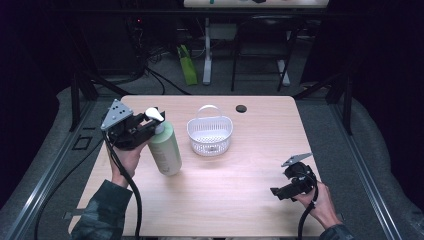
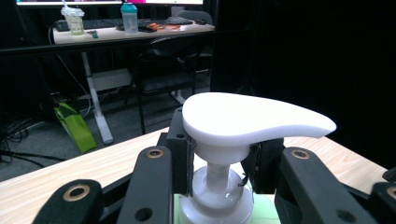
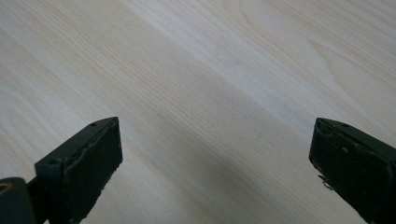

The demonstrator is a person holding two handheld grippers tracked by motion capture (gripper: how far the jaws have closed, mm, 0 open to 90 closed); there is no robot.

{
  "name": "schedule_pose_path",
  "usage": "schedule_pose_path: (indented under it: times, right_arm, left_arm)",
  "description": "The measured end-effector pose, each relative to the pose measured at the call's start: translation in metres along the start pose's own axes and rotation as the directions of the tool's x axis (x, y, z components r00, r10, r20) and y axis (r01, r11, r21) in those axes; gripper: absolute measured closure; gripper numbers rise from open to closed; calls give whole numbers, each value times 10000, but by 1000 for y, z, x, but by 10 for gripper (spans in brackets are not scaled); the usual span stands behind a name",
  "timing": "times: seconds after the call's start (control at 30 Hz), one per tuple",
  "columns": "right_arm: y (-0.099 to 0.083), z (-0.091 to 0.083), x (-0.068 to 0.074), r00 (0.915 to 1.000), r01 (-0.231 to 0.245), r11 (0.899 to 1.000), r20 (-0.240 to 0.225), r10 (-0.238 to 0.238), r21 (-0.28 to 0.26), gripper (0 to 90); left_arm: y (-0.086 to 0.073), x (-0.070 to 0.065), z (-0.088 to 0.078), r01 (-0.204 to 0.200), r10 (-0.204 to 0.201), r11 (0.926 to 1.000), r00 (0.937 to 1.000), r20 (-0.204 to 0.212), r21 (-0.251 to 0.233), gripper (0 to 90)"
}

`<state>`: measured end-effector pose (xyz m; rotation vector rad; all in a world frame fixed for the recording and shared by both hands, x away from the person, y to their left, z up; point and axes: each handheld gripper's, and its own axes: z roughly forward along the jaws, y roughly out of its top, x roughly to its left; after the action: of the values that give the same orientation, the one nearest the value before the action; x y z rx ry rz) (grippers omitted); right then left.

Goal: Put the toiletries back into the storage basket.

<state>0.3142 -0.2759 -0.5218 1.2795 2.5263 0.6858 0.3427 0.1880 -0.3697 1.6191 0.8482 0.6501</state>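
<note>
A pale green pump bottle (image 1: pixel 165 148) with a white pump head (image 1: pixel 154 114) stands at the table's left. My left gripper (image 1: pixel 145 125) is shut on its neck just under the pump. In the left gripper view the white pump head (image 2: pixel 243 120) sits above the neck (image 2: pixel 215 173), and the black pads (image 2: pixel 180 156) press on both sides of it. At the table's front right a hand holds my right gripper (image 1: pixel 276 192) low over the wood. Its fingers (image 3: pixel 84 163) stand wide apart in the right gripper view, with bare table (image 3: pixel 210 93) between them.
A white slotted basket (image 1: pixel 210 133) with a raised handle sits mid-table, just right of the bottle. A small dark disc (image 1: pixel 241 108) lies near the far edge. Beyond the table are a chair, desk legs and a green bag (image 1: pixel 187 65) on the floor.
</note>
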Motion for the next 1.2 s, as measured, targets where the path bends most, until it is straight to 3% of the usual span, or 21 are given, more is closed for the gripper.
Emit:
schedule_pose_path:
  times: [1.2]
  right_arm:
    - [-1, -1, -2, 9999, -83, 10000, -60, 83, -31, 24]
  left_arm:
    - [25, -9, 23, -119, 117, 9999, 9997, 204, 60, 673]
